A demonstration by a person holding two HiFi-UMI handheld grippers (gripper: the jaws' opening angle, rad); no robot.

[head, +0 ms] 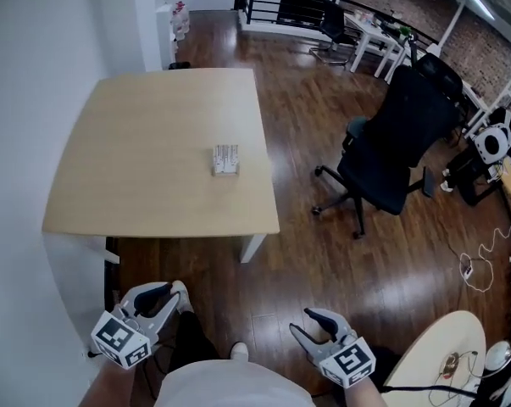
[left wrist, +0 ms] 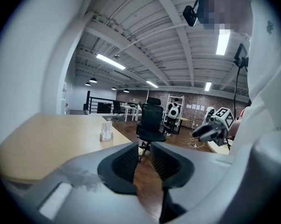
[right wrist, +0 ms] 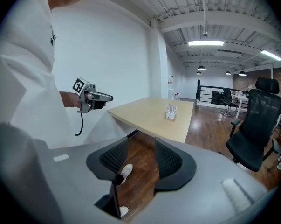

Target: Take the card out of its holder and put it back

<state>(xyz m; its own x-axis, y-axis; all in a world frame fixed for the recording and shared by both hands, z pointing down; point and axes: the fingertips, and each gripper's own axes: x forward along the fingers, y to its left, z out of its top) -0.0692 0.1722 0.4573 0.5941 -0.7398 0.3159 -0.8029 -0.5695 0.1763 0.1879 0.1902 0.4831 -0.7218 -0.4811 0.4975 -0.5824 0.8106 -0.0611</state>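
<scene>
While on wood floor (head: 323,261) — table (head: 145,159), holder (head: 225,160)

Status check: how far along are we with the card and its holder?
Done: nothing that shows. The card holder stands on the table with what looks like the card in it. In hand: nothing. The left hand-held gripper and right hand-held gripper are both open and empty, held low, short of the table. Left: approach, pull the card out, put it back.
</scene>
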